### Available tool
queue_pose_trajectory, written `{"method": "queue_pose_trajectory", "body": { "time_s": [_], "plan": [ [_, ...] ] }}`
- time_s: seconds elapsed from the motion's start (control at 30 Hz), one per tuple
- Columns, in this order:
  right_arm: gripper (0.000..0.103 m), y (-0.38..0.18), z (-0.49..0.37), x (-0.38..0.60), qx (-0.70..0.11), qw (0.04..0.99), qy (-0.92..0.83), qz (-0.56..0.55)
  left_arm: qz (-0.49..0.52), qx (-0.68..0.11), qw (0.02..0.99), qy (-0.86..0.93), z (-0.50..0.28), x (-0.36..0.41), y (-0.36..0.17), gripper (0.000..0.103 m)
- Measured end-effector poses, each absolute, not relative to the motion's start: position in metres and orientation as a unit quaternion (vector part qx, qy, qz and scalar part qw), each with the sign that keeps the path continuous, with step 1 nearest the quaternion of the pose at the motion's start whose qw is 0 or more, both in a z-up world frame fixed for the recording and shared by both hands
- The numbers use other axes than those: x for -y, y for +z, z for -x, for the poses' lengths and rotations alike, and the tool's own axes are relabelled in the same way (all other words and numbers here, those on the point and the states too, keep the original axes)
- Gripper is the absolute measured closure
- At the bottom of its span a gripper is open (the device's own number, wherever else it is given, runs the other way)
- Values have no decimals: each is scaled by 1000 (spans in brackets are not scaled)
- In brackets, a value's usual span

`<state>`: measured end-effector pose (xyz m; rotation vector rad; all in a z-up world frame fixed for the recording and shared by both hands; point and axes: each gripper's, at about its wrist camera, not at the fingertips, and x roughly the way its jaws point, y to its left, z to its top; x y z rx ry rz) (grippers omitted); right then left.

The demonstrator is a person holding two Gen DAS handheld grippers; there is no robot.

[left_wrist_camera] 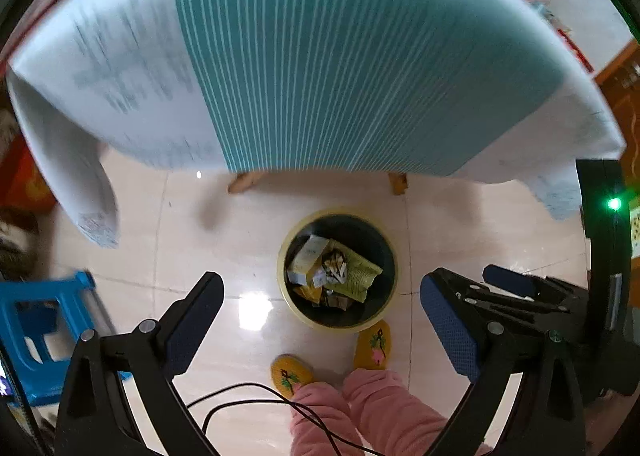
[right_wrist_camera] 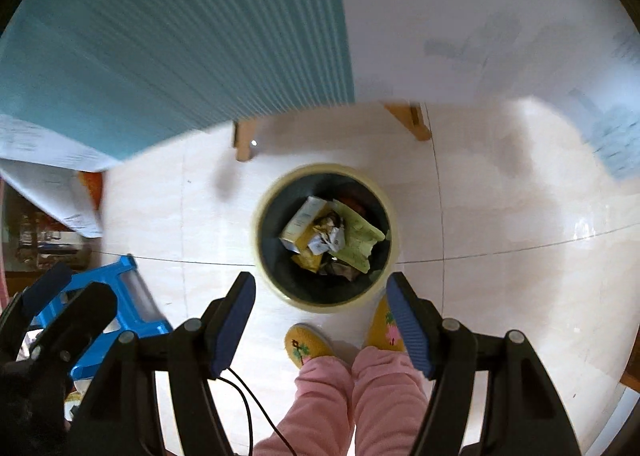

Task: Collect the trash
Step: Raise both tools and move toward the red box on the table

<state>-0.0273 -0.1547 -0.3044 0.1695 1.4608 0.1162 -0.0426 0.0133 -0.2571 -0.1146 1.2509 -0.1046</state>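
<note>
A round yellow-rimmed trash bin (left_wrist_camera: 288, 296) stands on the tiled floor in front of the table; it also shows in the right wrist view (right_wrist_camera: 272, 280). Inside lie crumpled wrappers and small boxes (left_wrist_camera: 332, 268), also in the right wrist view (right_wrist_camera: 328, 236). My left gripper (left_wrist_camera: 322, 320) is open and empty, above and just short of the bin. My right gripper (right_wrist_camera: 320, 320) is open and empty, above the bin's near rim. The right gripper's fingers (left_wrist_camera: 508, 280) show at the right of the left wrist view.
A table with a teal striped mat (left_wrist_camera: 340, 56) and white paper cover (left_wrist_camera: 112, 68) overhangs behind the bin. A blue plastic stool (left_wrist_camera: 44, 328) stands at the left. The person's yellow slippers (left_wrist_camera: 372, 344) and pink trouser legs (right_wrist_camera: 360, 396) are beside the bin. A black cable (left_wrist_camera: 240, 396) hangs below.
</note>
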Motion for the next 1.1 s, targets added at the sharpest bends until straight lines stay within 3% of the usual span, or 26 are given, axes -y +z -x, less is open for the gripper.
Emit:
{"method": "queue_pose_trajectory", "body": {
  "time_s": [0.33,0.63,0.87,1.1],
  "plan": [
    [35,-167,42,162,-604,791,67,-75,38,-533,843,-68,60,-16,-123,5],
    [35,-72,42,168,-531,842,66,-63,9,-475,879,-46,59,-24,-36,6],
    [35,-12,28,179,-459,882,61,-89,-8,-441,897,-33,41,-26,9,7],
    [35,8,2,200,-423,898,39,-114,-39,-429,902,-32,8,-11,29,7]
  ]
}}
